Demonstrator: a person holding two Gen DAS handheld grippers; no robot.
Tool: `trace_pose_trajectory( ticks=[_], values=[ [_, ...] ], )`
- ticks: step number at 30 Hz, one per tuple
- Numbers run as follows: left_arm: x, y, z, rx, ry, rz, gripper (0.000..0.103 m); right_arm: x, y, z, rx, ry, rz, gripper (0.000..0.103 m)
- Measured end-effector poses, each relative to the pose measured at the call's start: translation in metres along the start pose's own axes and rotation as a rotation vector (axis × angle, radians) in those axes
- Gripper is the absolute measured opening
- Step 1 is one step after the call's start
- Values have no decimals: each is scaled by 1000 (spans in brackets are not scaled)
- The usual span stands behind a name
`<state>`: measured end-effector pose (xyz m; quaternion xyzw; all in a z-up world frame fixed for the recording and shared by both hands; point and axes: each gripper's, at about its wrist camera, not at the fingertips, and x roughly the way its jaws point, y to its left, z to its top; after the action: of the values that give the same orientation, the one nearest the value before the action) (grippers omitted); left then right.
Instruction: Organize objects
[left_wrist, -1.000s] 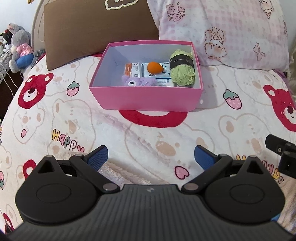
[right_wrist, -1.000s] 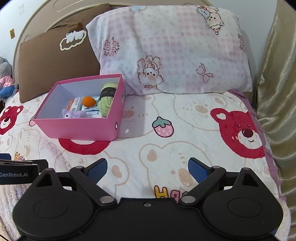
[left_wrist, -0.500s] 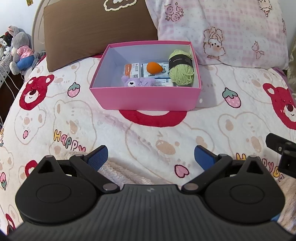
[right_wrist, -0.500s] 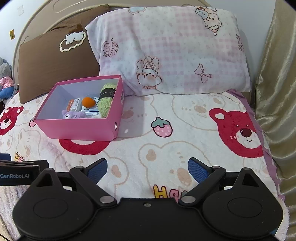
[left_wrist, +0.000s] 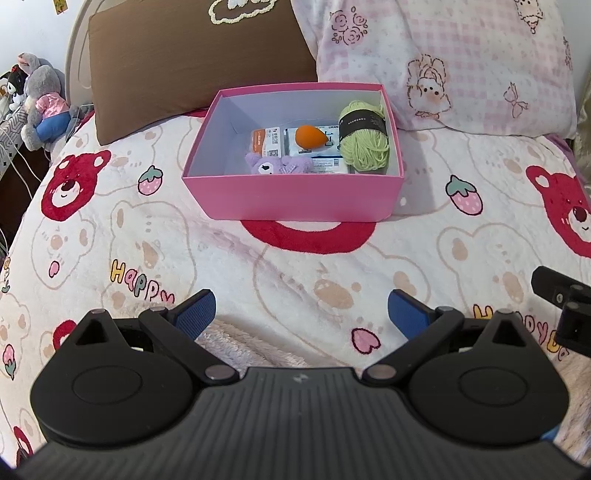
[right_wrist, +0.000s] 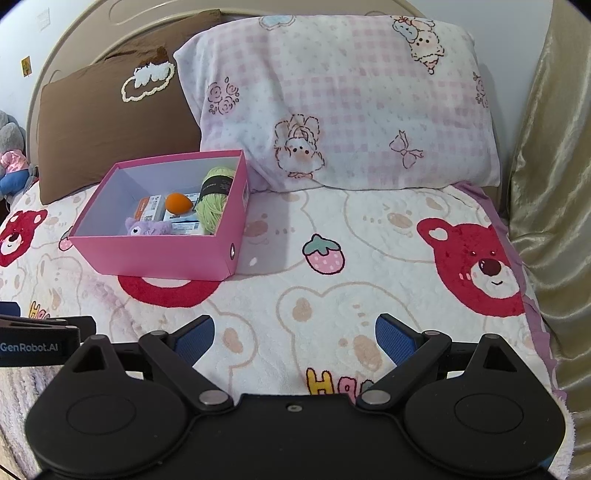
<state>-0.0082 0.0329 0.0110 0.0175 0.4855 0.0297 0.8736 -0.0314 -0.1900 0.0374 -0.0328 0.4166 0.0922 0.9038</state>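
Note:
A pink box stands on the bed near the pillows; it also shows in the right wrist view. Inside lie a green yarn ball, an orange egg-shaped sponge, a purple plush toy and flat packets. My left gripper is open and empty, low over the blanket, well in front of the box. My right gripper is open and empty, to the right of the box and nearer than it.
A bear-print blanket covers the bed. A brown pillow and a pink checked pillow lean behind the box. Stuffed toys sit at the far left. A gold curtain hangs on the right.
Both views have shifted slightly, with the box a little lower in the left wrist view. Both grippers stay open and empty.

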Motion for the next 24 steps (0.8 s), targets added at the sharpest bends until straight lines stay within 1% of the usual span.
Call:
trace_pose_trajectory(
  ticks=[18, 24],
  values=[
    [-2, 3, 0, -11, 6, -13, 101, 0, -4, 0, 10, 3, 4, 96],
    [-2, 3, 0, 7, -1, -9, 101, -1, -4, 0, 10, 3, 3, 96]
  ],
)
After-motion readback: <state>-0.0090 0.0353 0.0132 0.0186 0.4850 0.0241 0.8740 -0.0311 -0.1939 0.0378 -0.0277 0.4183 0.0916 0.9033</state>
